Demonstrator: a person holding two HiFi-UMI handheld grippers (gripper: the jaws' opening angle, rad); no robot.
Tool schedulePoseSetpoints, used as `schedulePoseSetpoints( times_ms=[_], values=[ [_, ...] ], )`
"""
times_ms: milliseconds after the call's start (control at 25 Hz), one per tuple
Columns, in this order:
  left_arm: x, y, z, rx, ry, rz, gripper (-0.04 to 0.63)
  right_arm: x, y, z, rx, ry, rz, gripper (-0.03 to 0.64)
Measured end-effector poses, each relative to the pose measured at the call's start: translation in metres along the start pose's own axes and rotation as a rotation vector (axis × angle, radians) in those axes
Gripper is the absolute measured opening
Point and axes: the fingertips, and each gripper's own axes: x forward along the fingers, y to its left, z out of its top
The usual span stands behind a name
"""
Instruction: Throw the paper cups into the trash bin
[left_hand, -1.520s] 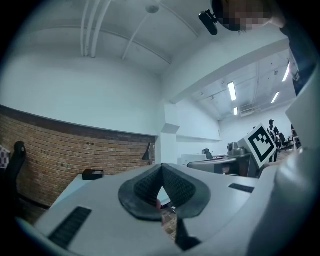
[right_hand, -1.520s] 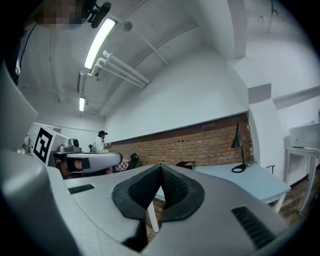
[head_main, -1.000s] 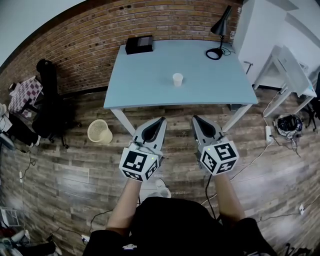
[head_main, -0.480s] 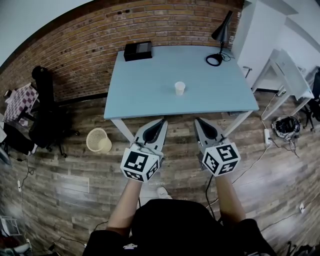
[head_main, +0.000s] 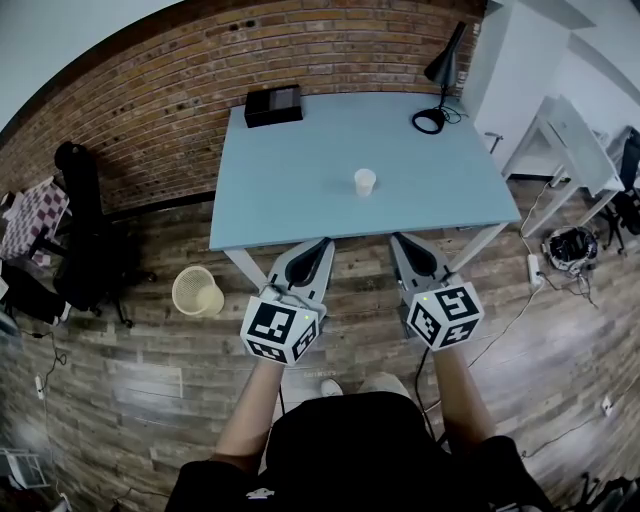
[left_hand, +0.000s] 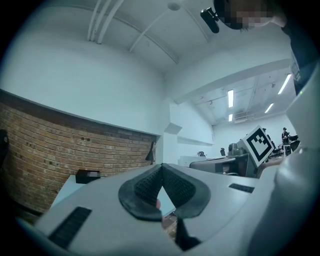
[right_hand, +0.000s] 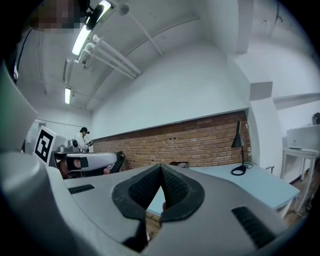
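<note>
Short of worktop near edge, left tool and right tool pinched together, empty; open one, straddle cup.

Your cup — small, white, upright — stands near the middle of the table. The bin (pale, round, open-topped) sits on the floor, off the table's near left corner.

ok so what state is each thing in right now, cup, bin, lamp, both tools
paper cup: upright on the table, untouched
trash bin: upright on the floor, left of the table
desk lamp: standing at the table's far right corner; lit or not, cannot tell
left tool: shut, empty
right tool: shut, empty
</note>
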Motion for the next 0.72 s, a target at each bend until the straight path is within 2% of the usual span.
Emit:
schedulePoseSetpoints(
  times_ms=[360,720],
  values=[
    [0.002,0.02,-0.004,-0.024,-0.002,-0.004,0.003,0.014,0.002,-0.003,0.0,0.011,-0.019,0.005],
    [0.022,0.025,-0.019,-0.023,0.028,0.001,0.003,0.022,-0.011,-0.008,-0.001,0.01,0.0,0.005]
  ],
)
